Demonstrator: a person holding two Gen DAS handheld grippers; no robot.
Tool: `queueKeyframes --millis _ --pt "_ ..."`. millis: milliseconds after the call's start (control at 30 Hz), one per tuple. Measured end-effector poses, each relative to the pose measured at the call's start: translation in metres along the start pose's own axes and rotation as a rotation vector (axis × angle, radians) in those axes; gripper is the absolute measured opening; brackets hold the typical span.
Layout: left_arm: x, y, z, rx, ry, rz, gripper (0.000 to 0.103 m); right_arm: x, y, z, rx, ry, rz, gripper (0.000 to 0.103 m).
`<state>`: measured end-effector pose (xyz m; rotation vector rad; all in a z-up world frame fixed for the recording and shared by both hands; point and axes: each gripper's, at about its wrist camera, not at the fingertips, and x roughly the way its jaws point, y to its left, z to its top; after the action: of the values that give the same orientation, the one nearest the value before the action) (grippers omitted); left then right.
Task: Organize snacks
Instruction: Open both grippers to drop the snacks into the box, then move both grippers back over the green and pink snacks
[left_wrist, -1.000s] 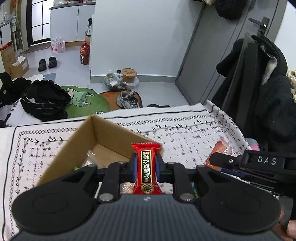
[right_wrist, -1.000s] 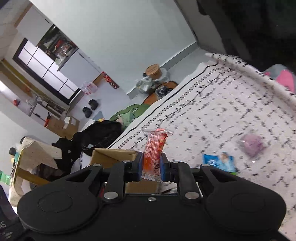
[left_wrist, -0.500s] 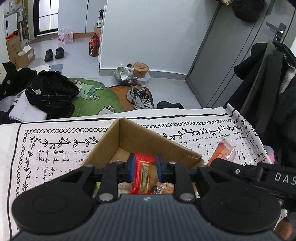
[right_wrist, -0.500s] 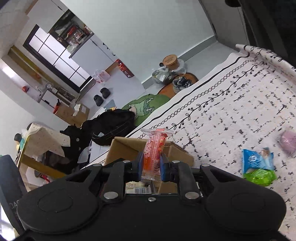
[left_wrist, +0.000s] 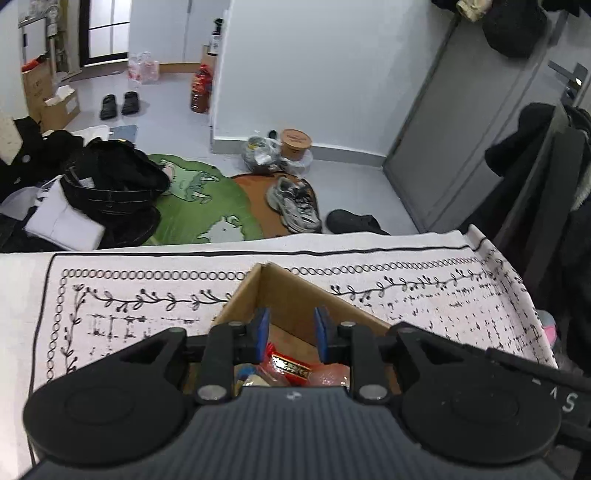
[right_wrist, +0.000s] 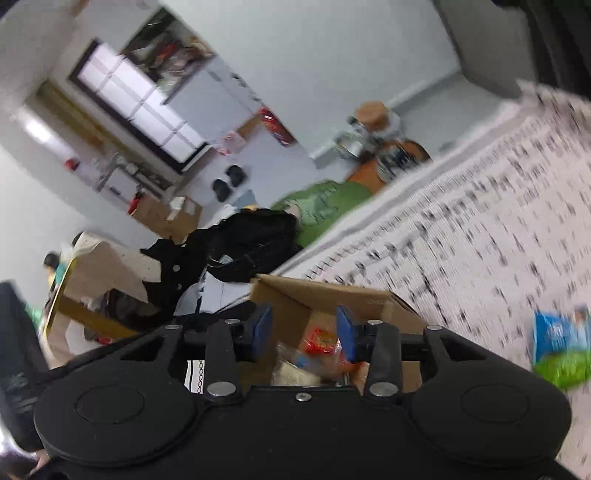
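Two grippers hang over the same cardboard box (left_wrist: 295, 295), and both have just been opening. The left gripper (left_wrist: 290, 334) has its blue pads parted a narrow way with nothing between them; the red candy wrapper (left_wrist: 288, 363) lies just below and behind the pads, down in the box among other snacks. The right gripper (right_wrist: 303, 334) stands a bit wider, also with nothing in it; an orange-red packet (right_wrist: 319, 338) lies in the box under the gap between its pads, on top of a heap of wrappers. That view is blurred, so the other items there cannot be told apart.

Done, as I judge it: these two pieces are dropped in, and the box already holds several snacks, though neither view shows how full it is.

Left to do: at least a blue packet (right_wrist: 561, 330) and a green packet (right_wrist: 561, 365), touching each other, lie on the patterned tablecloth (left_wrist: 147, 295) well off to the right of the right gripper's fingers. The left view shows no loose snack on the cloth ahead of or beside its pads. Something pink (left_wrist: 546, 325) sits past the cloth's far right edge; I cannot tell if it is a snack.

So probably late-middle of the job: both grippers free, the next pickup likely falling to the right hand, since the leftovers lie on its side.
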<state>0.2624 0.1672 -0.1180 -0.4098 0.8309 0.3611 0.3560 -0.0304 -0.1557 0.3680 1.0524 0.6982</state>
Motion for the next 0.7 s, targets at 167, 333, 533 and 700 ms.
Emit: queueKeyframes --millis 167,333,533,700 --pt "-0.010 0.004 0.006 -0.030 -0.020 0.025 0.036 -0.036 -0.005 0.006 -0.007 -0.039 -0.020 0.045" --pt "-0.032 -0.008 -0.002 0.001 -0.031 0.030 0.054 -0.062 -0.033 0.006 0.009 -0.035 -0.093 0.051" --pt "-0.048 -0.028 -0.015 0.018 -0.035 0.026 0.071 -0.096 -0.045 0.007 -0.013 -0.027 -0.117 0.068" --pt "-0.067 -0.050 -0.029 0.033 -0.040 0.021 0.082 -0.120 -0.047 0.009 -0.020 -0.025 -0.123 0.075"
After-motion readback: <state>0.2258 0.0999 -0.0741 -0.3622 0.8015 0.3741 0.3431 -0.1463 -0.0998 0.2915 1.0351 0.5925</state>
